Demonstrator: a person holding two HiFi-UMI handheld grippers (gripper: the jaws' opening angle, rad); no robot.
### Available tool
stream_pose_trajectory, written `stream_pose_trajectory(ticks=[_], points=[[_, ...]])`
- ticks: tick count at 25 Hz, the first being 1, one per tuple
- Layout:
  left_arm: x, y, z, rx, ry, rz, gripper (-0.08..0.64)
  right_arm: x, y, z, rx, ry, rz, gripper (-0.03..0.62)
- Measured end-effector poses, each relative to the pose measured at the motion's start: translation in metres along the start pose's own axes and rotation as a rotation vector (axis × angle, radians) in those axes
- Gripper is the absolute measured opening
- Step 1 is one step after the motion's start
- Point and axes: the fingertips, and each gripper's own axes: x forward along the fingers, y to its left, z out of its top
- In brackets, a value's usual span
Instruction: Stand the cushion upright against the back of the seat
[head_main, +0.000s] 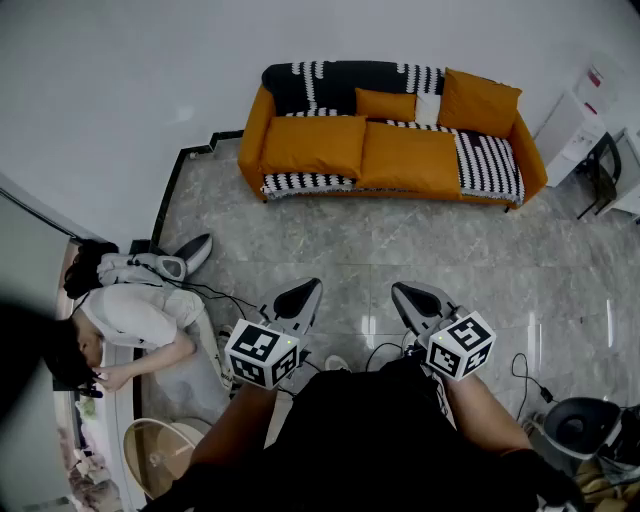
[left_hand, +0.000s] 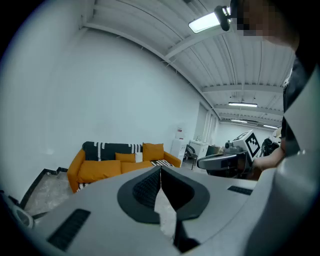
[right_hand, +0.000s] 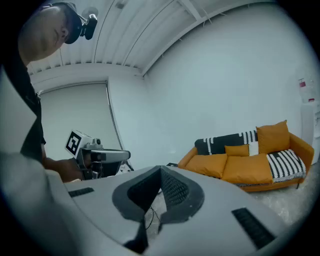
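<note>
An orange sofa (head_main: 255, 130) with a black-and-white striped throw stands against the far wall. A large orange cushion (head_main: 312, 145) lies flat on its left seat. A small orange cushion (head_main: 385, 103) and a bigger one (head_main: 480, 100) lean upright on the backrest. My left gripper (head_main: 310, 284) and right gripper (head_main: 400, 289) are held side by side, well short of the sofa, both shut and empty. In the left gripper view the jaws (left_hand: 160, 170) meet, with the flat cushion (left_hand: 100, 170) far beyond. The right gripper (right_hand: 161, 170) is likewise shut, with the sofa (right_hand: 295, 145) far off.
A person (head_main: 130, 310) crouches on the floor at the left beside cables. A round table (head_main: 160, 450) is at the lower left. A white cabinet (head_main: 570, 125) and a dark chair (head_main: 600, 170) stand right of the sofa. A black round device (head_main: 585, 425) sits at the lower right.
</note>
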Motion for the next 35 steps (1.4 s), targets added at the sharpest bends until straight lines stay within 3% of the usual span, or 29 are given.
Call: stream_pose_trajectory(ticks=[13,19,23,35], points=[[-0.014,0.011,-0.003,-0.012,-0.014,0.013,0.017,0.008,0.011,0.003,-0.027,0.021,0.01,0.035],[-0.017,0.012,-0.006,-0.017,-0.016,0.02,0.017,0.006,0.019,0.011,0.023,-0.055,0.04,0.038],[-0.022,0.01,-0.012,-0.038,-0.017,0.019,0.017,0.012,0.023,0.008,-0.043,-0.024,0.011,0.038],[-0.042,0.02,-0.028,-0.069,-0.018,0.059,0.017,0.018,0.022,0.001,0.006,0.002,0.007,0.038]])
